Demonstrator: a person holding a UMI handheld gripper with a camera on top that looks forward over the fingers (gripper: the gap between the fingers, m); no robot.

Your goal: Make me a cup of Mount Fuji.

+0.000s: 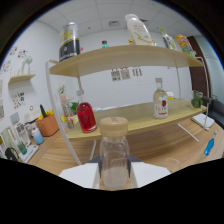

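On the wooden shelf [145, 112] at the back, going from left to right, stand an orange pot [48, 125] with green sticks, a flask of red liquid [86, 117] and, far to the right, a clear bottle with a red label [160, 102]. A dark canister [70, 42] sits on the upper board. Near at hand, a clear empty bottle with a tan cap [114, 150] stands between the gripper's [114, 175] white fingers [80, 176], which flank its lower body. Whether they press on it or leave a gap cannot be told. The bottle looks light, smooth and probably slippery, possibly breakable if it is glass. A hold on the straight body below the shoulder seems safest, kept upright and firm without squeezing hard.
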